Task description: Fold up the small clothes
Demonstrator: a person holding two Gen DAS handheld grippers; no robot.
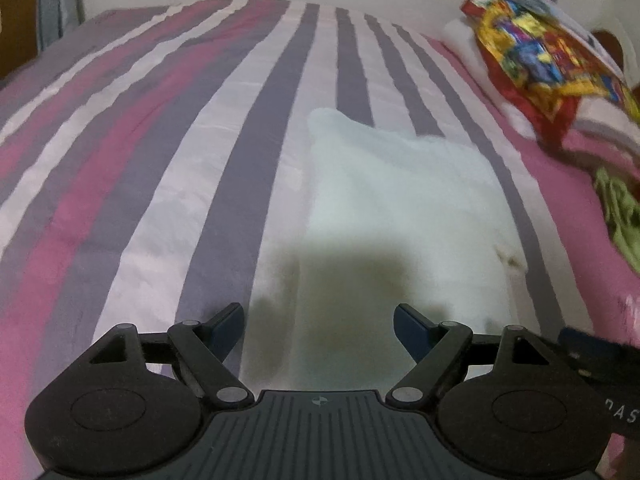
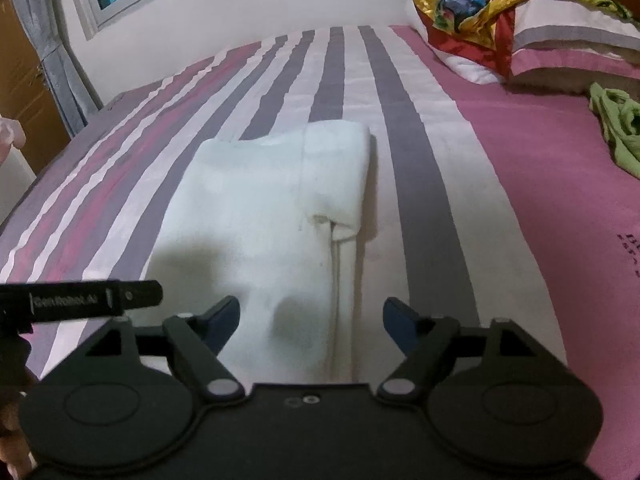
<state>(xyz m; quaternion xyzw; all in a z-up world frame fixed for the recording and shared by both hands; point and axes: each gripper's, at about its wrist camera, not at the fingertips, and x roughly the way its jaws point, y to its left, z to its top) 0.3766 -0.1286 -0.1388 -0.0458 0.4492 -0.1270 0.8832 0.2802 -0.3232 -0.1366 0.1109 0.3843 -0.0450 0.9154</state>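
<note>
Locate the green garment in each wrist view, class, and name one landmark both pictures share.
Left wrist view: the green garment lies at the right edge, on the pink sheet.
Right wrist view: green garment at upper right, below the pillow.
Shared landmark: the folded white cloth mid-bed.

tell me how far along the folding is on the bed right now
Looks done: the white garment lies flat on the striped bedsheet with one sleeve side already folded over its body. In hand: nothing; the left gripper and right gripper are both open above its near edge. Left: the remaining folds on the white piece, then the crumpled green garment near the pillow.
</note>
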